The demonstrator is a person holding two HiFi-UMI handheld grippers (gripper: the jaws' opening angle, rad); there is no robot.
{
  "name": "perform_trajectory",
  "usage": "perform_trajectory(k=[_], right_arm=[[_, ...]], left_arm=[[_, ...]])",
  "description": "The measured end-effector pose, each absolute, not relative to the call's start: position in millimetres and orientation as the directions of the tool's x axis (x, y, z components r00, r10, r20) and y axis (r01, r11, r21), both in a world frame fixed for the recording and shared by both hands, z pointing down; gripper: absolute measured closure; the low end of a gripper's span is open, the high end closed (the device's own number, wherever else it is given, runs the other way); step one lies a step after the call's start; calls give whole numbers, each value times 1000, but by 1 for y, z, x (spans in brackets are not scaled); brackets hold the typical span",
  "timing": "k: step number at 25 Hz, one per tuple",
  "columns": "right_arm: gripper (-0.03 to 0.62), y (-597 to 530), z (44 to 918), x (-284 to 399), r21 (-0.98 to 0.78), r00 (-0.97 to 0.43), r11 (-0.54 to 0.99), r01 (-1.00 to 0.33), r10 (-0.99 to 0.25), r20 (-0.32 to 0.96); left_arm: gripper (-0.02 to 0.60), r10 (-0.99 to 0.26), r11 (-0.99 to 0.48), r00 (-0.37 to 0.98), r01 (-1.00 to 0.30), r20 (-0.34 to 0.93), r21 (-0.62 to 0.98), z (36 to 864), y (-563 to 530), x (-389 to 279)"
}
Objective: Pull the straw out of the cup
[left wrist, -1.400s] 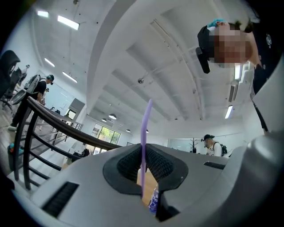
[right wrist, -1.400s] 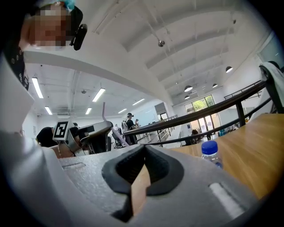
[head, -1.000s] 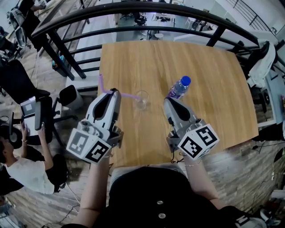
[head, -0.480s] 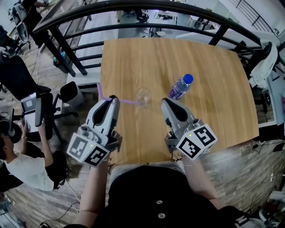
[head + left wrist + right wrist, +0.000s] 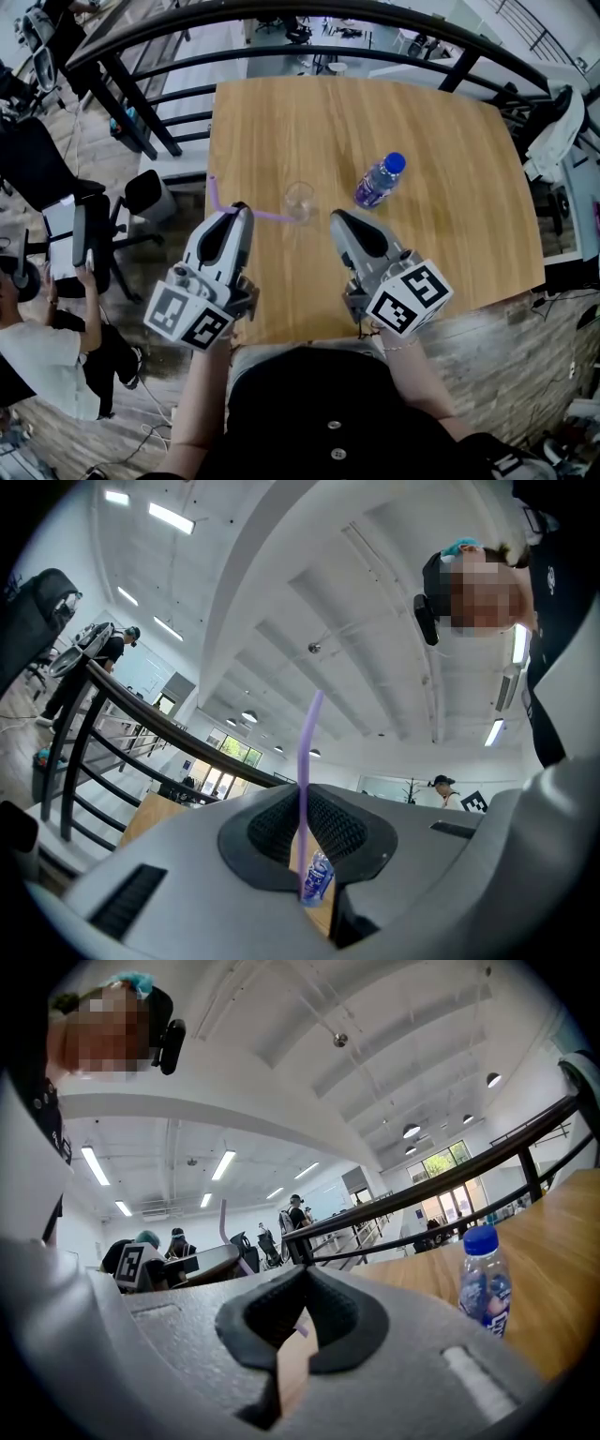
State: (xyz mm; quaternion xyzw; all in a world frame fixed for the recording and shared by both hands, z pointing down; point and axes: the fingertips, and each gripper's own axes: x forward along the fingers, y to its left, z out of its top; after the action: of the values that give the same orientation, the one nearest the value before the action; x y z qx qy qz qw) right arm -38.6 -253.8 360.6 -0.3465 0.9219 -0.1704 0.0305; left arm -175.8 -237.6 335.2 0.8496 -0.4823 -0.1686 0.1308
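Note:
A clear glass cup (image 5: pixel 300 200) stands mid-table. A bent purple straw (image 5: pixel 267 215) lies nearly level from the cup's near rim out to the left, its short end sticking up past the table edge. I cannot tell whether its tip is still inside the cup. My left gripper (image 5: pixel 241 208) is shut on the straw left of the cup. In the left gripper view the straw (image 5: pixel 307 752) runs upright, pinched between the pads of that gripper (image 5: pixel 305 803). My right gripper (image 5: pixel 336 218) hovers just right of the cup, jaws together and holding nothing (image 5: pixel 302 1283).
A water bottle with a blue cap (image 5: pixel 377 183) stands right of the cup, also in the right gripper view (image 5: pixel 484 1283). A black railing (image 5: pixel 281 58) runs along the wooden table's (image 5: pixel 441 234) far and left sides. A seated person (image 5: pixel 47 347) and office chairs are lower left.
My left gripper has drawn slightly back toward me and lower with the straw, which now lies flatter beside the cup. The right gripper has barely shifted.

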Motion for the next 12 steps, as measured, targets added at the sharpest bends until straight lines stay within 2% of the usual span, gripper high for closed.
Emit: perform_trajectory(k=[12], right_arm=[[595, -254, 366, -45, -319, -768, 712, -626, -634, 90]], left_arm=[[543, -879, -472, 452, -786, -149, 400, 339, -239, -181]])
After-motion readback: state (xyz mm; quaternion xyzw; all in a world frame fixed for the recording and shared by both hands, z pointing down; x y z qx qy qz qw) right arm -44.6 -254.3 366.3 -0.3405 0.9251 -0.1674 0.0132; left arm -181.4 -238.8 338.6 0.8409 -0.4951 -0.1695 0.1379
